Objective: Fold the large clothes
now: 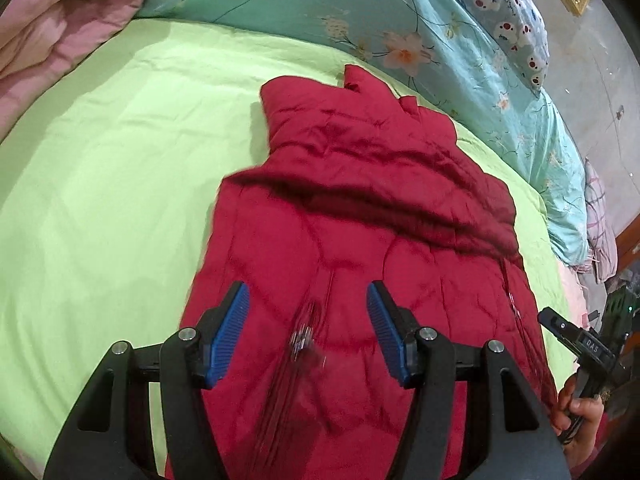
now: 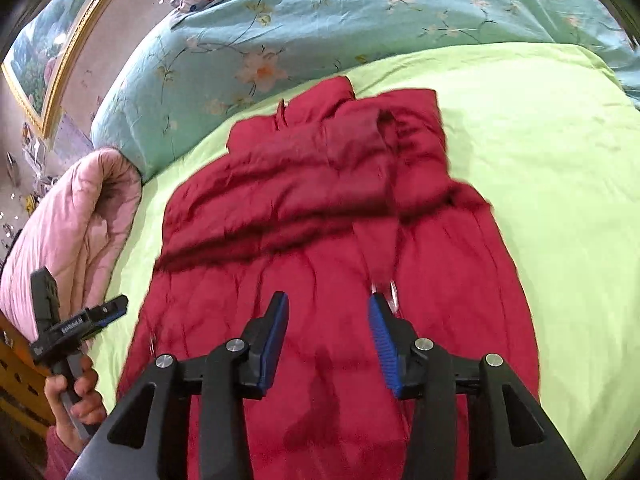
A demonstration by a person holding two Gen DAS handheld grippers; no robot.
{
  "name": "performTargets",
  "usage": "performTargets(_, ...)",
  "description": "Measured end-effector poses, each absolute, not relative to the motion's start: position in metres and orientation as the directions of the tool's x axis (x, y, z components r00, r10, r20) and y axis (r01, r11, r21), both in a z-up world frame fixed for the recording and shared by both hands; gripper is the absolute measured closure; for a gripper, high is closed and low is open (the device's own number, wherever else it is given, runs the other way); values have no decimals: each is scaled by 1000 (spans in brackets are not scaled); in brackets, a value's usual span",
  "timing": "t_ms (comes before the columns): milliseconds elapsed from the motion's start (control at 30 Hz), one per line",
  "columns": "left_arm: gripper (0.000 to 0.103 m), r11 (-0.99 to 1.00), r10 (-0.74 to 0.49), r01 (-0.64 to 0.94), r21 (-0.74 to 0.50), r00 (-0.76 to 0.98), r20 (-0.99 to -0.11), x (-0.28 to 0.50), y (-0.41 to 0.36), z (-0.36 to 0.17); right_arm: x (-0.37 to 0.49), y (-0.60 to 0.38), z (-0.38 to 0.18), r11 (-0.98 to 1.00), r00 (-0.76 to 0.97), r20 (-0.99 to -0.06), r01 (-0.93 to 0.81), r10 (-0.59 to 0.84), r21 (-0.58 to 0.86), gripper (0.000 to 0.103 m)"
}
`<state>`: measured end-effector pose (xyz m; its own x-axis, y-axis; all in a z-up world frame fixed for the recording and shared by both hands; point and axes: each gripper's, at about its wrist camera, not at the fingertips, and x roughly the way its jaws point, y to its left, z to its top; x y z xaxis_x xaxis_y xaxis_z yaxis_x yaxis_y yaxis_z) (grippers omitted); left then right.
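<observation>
Red quilted padded jacket [image 1: 360, 240] lengthwise ahead, beneath left gripper [image 1: 308, 332] and right gripper [image 2: 330, 344]; both agape, empty, equally near.

1. The puffy jacket [image 1: 360, 208] is dark red all over.
2. The bed sheet [image 1: 120, 152] is plain light green.
3. The big quilt [image 1: 320, 4] is blue-green with pale pink flowers and thin dark stems.
4. The pillow [image 1: 508, 12] is grey-blue with white cartoon faces and red dots.
5. The other quilt [image 1: 52, 28] is soft pink.
6. The picture frame [image 2: 60, 68] is gold.
7. The gripper pads [image 2: 276, 344] are blue on black fingers.
</observation>
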<state>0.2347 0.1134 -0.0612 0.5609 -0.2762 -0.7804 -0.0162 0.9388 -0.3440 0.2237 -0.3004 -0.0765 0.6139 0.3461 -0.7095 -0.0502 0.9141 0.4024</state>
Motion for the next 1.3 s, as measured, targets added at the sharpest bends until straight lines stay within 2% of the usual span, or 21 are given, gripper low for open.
performTargets(167, 43, 941, -261, -27, -336, 574, -776, 192, 121, -57, 184, -302, -72, 925, 624, -709, -63, 329, 374, 58)
performTargets(267, 43, 937, -271, -29, -349, 570, -775, 174, 125, -56, 163, -303, -65, 928, 634, -702, -71, 325, 366, 52)
performTargets(800, 43, 940, -289, 7, -341, 550, -784, 112, 120, -52, 78, -309, -63, 930, 642, -702, -47, 307, 364, 50)
performTargets(1300, 41, 945, -253, -40, -324, 534, -806, 67, 134, -59, 28, -330, -71, 928, 652, -706, 12, 275, 373, 46)
